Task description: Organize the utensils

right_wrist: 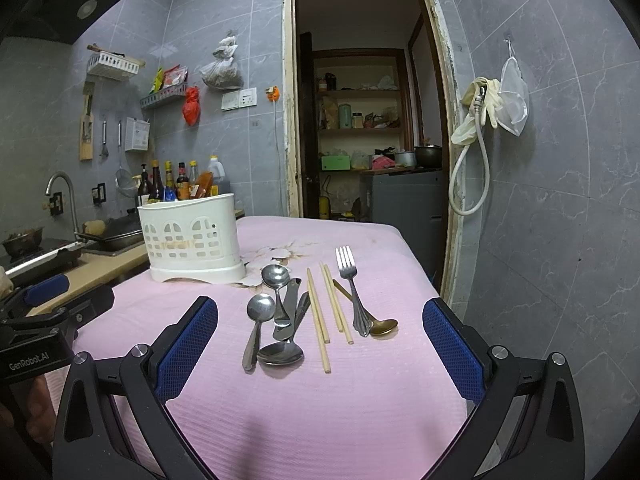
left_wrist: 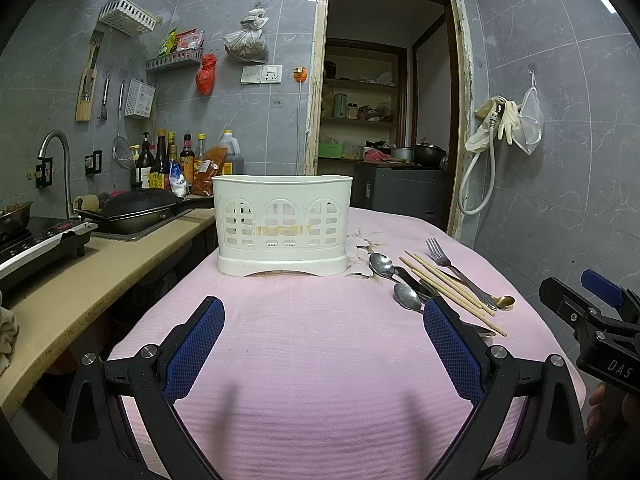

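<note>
Steel and wooden utensils [right_wrist: 304,312] lie mid-frame on the pink bench [right_wrist: 360,400], long axes running away, directly ahead of the spread, empty right tongs [right_wrist: 320,356]; left tongs [left_wrist: 324,344], also spread, face the caddy [left_wrist: 282,224].

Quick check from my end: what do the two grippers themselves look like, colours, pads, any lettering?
Both match: black plastic frames with silver bolts and blue mesh-textured pads on the fingers. The left gripper body reads "GenRobot.AI" in white in the right wrist view; the right gripper shows "DAS" in the left wrist view. No cables visible.
</note>
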Available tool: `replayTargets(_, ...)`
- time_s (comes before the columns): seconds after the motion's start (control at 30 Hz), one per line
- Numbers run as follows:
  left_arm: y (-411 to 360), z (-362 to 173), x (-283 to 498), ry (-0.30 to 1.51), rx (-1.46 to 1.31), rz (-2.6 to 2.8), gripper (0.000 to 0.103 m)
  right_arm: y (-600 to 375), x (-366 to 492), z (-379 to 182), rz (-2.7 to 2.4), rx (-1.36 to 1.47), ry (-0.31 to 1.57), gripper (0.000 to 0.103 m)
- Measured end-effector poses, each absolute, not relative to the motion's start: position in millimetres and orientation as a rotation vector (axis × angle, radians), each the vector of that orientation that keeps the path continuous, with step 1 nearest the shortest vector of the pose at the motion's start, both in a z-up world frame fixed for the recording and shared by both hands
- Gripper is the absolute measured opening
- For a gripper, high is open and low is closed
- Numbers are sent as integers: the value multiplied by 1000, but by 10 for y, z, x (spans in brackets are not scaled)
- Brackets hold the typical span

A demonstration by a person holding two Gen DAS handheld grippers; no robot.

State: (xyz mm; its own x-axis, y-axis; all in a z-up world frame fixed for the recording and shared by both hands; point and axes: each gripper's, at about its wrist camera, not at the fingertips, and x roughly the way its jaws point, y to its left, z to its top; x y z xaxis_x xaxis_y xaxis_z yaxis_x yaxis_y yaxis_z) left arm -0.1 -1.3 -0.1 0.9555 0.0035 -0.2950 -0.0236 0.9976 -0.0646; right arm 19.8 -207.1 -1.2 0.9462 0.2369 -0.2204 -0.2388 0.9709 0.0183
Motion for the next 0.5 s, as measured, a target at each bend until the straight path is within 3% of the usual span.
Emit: replayTargets(0.5,36,76,61,271,-83,17,98,-2011,238,-24,227,-71,165,103)
